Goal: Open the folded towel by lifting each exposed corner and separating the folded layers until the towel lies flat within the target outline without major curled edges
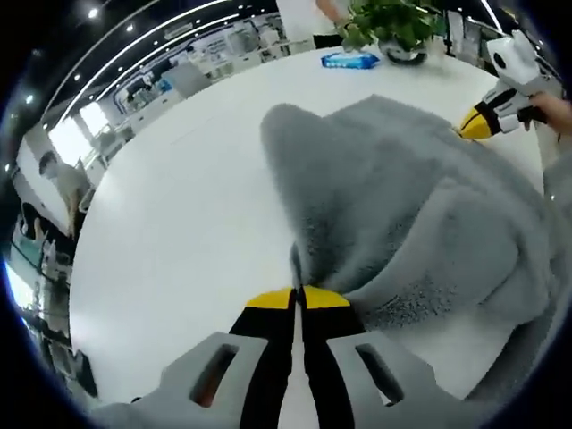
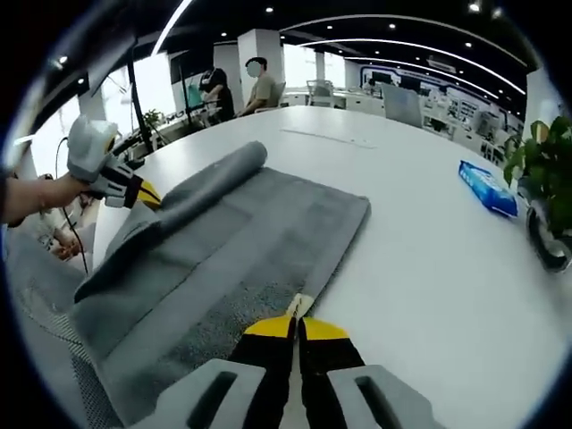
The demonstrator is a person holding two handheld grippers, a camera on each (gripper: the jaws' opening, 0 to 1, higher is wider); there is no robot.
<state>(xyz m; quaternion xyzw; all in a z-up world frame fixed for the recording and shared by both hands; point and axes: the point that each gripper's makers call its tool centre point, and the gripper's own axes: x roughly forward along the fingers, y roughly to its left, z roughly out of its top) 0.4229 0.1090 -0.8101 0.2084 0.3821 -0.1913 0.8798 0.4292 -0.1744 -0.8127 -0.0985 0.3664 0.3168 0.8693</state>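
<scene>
Towel edges pinched by both hand-held grippers | bare table around

Near side: bare white table beside the towel — open passage.
Far edge: blue wipes pack, potted plant — well apart from towel.

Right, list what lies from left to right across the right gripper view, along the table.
Left tongs pinching the towel's far edge → grey towel → bare white table → blue packet → potted plant at the right edge.
</scene>
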